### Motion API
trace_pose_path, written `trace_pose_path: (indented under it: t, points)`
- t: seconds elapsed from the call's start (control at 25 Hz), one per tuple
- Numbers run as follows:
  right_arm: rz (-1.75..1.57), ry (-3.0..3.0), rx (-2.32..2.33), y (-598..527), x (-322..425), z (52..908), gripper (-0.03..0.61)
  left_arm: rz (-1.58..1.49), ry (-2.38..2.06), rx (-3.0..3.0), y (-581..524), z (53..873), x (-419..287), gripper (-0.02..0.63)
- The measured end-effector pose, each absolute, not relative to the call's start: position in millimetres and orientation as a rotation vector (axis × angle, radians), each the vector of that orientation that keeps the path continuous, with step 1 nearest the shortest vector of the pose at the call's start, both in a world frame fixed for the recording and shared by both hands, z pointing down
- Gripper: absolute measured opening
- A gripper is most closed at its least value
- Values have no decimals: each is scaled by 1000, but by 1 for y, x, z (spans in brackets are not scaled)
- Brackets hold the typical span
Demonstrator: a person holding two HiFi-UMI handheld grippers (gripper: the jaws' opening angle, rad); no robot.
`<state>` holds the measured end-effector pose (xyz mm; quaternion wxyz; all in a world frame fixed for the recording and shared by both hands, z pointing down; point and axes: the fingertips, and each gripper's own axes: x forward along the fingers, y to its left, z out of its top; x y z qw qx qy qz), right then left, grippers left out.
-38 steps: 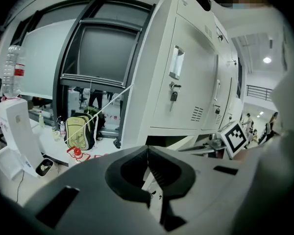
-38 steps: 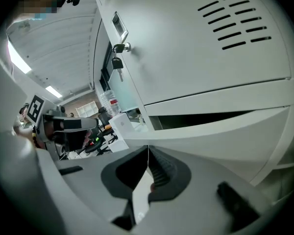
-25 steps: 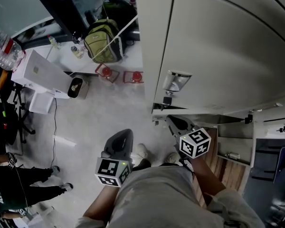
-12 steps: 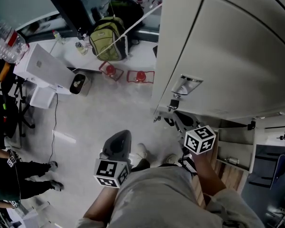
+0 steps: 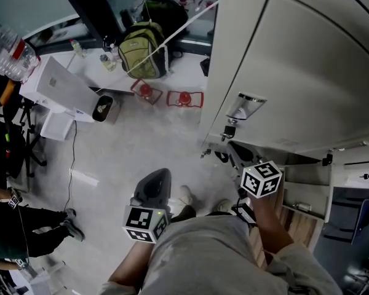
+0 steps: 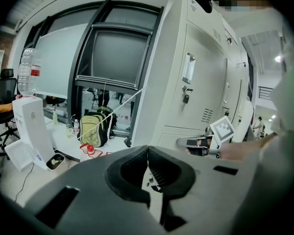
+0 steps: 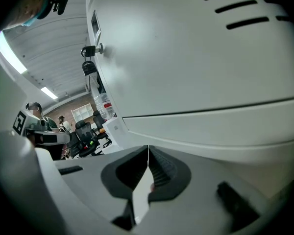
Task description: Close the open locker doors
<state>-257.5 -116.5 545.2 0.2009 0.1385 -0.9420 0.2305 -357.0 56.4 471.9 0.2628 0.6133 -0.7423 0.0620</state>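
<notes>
Your right gripper (image 7: 148, 150) has its ribbed fingers pressed together, empty, near the smooth, pale metal locker door (image 7: 186, 58). Your left gripper (image 6: 147, 150) is clenched too, holding nothing.

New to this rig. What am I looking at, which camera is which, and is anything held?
No robot here: a person holds a claw tool in each hand. The head view comes from a camera on the person's head, looking down at the floor. The other two cameras ride on the tools. The left claw is shut and empty, facing a green backpack. The right claw, also shut and empty, sits close to the lower edge of the open locker door.
</notes>
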Motion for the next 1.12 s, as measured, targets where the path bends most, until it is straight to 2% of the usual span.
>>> trace_pose_path:
  t: [0.72,1.12]
  points:
    - [641,-2690,610,-71,-189,498,28,199,-1773,1941,30,473,-311,17]
    - [622,-2689,856,-63,-74,476,28,260,-1560,2190,-21,463,-207,17]
